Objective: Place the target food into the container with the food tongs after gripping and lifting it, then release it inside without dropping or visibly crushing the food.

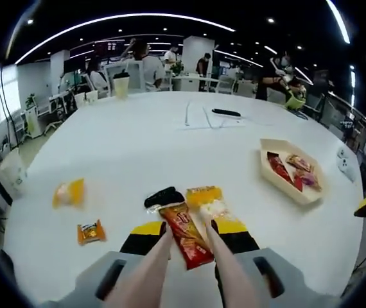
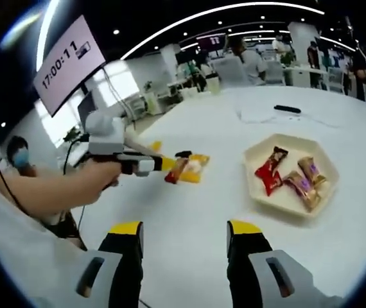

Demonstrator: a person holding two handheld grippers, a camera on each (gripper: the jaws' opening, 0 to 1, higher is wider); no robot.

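While the left gripper (image 1: pixel 189 240) holds tongs (image 1: pixel 149 269) pinching the red snack (image 1: pixel 186 240) lengthwise above the tabletop (image 1: pixel 138 147), the tray (image 1: pixel 270 168) lies to its right, nearer the idle right gripper (image 2: pixel 184 240), whose jaws stand apart.

- In the left gripper view, the tray (image 1: pixel 293 181) sits on the tabletop (image 1: pixel 170 147) at three o'clock, with wrapped snacks (image 1: pixel 292 170) inside.
- A long packet (image 1: pixel 186 234) lies at six o'clock between tongs (image 1: pixel 189 256).
- Two small packets (image 1: pixel 69 192) lie at nine o'clock.
- A cup (image 1: pixel 121 83) stands at eleven o'clock, far behind.
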